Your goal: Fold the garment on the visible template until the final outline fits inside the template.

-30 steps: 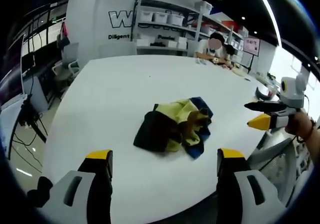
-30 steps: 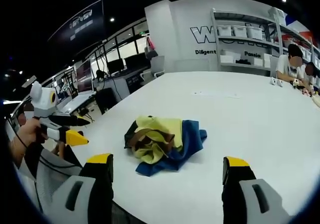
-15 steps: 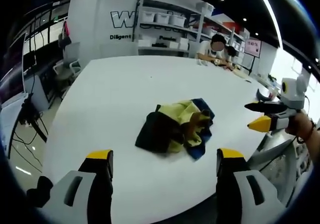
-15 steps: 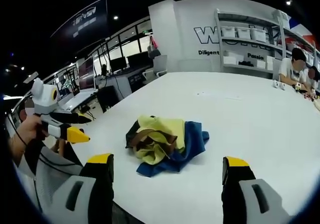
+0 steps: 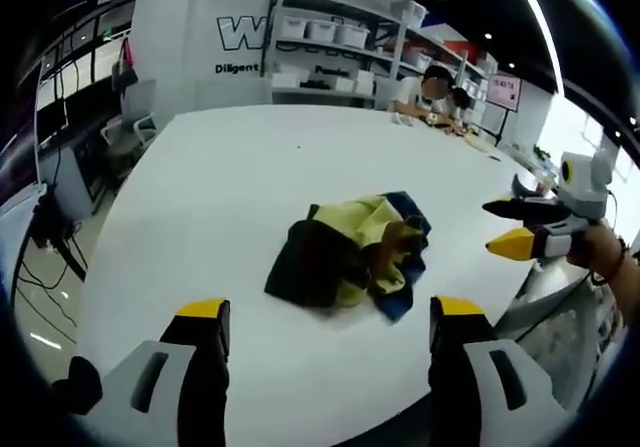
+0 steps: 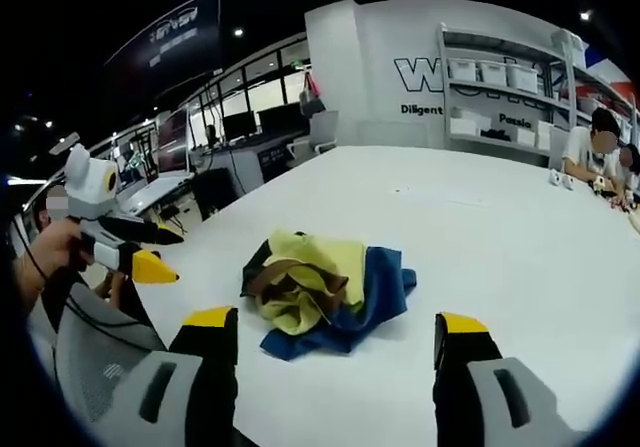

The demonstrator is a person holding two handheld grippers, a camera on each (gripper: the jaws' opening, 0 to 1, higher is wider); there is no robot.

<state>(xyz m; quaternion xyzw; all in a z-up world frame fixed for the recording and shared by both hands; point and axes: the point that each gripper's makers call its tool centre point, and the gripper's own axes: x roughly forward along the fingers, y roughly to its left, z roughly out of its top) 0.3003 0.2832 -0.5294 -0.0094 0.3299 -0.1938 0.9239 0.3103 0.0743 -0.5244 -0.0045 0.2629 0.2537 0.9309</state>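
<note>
A crumpled garment [image 5: 350, 254] in yellow, blue, brown and black lies bunched on the white table [image 5: 230, 167]; the right gripper view has the same garment [image 6: 322, 289] near the table's front. My left gripper [image 5: 322, 315] hangs open short of the pile with nothing between its jaws. My right gripper [image 6: 326, 324] is also open and holds nothing, just in front of the heap. Each gripper appears in the other's view: the right gripper [image 5: 525, 227] off the table's right edge, the left gripper [image 6: 140, 250] off its left edge. I see no template outline on the table.
Shelves with white bins [image 5: 330, 37] stand against the back wall. People [image 5: 430, 92] sit at the table's far end. Desks with monitors [image 6: 215, 132] and a chair [image 5: 125, 137] stand at the far side. A grey chair back [image 6: 95, 352] is close to the near table edge.
Both views have shifted slightly with the hands, a little closer to the pile. The garment has not moved and both grippers stay open.
</note>
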